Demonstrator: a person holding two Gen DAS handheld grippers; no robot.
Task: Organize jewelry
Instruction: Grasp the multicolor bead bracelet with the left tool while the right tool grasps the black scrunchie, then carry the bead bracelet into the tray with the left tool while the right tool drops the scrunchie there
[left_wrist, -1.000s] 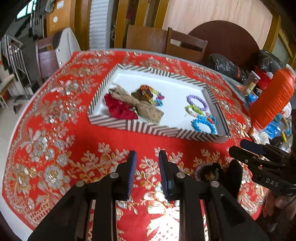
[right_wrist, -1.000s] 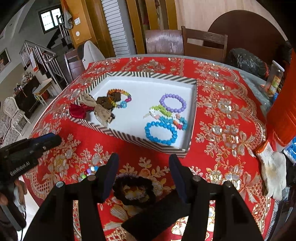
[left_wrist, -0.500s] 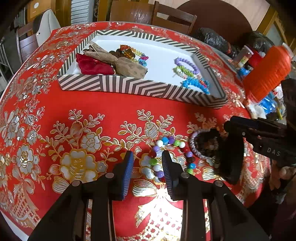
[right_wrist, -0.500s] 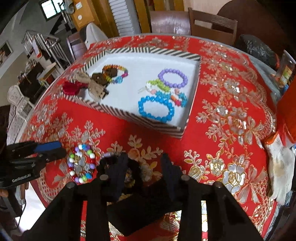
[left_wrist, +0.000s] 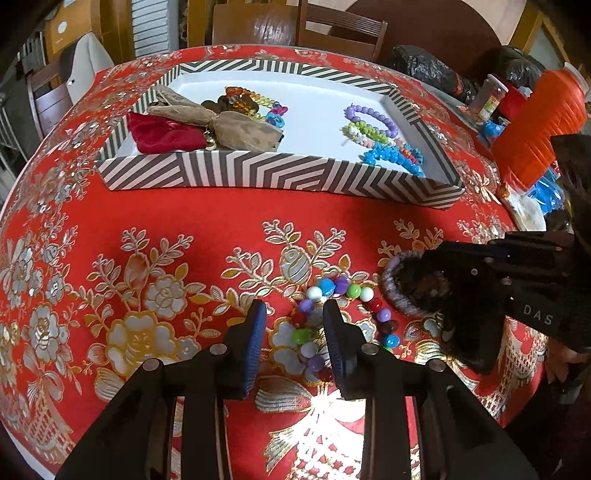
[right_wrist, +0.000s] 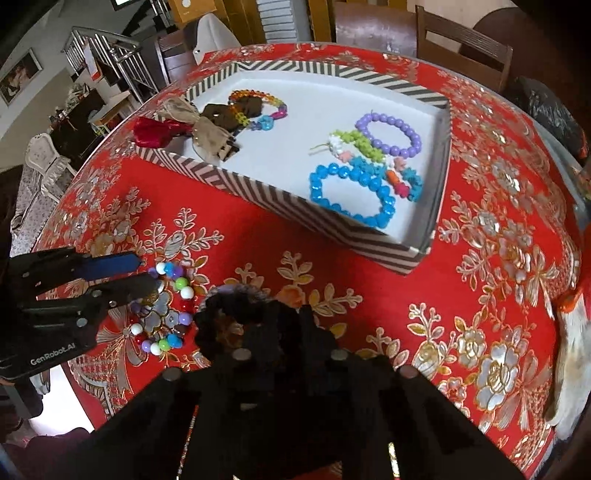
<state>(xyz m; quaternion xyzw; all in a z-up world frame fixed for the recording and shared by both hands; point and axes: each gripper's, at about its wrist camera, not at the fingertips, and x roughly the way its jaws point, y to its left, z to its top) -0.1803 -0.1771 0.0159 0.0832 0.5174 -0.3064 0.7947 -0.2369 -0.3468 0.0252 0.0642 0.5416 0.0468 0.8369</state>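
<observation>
A multicoloured bead bracelet (left_wrist: 341, 291) lies on the red cloth; it also shows in the right wrist view (right_wrist: 170, 314). My left gripper (left_wrist: 293, 314) is open, low over it, with one side of the bracelet between its fingers. My right gripper (right_wrist: 273, 314) is shut on a dark fuzzy scrunchie (right_wrist: 232, 314), which rests on the cloth just right of the bracelet (left_wrist: 410, 284). The striped tray (left_wrist: 258, 173) behind holds blue (right_wrist: 351, 192), purple (right_wrist: 391, 133) and green bracelets, an amber bracelet (left_wrist: 243, 99), and red and tan pouches (left_wrist: 166, 134).
An orange container (left_wrist: 535, 118), jars and black bags crowd the table's right side. A white glove (right_wrist: 569, 362) lies at the right edge. Chairs stand behind the table. The table's front edge is close below both grippers.
My left gripper has lowered and moved onto the bead bracelet, its fingers now straddling one side. My right gripper has closed on the scrunchie.
</observation>
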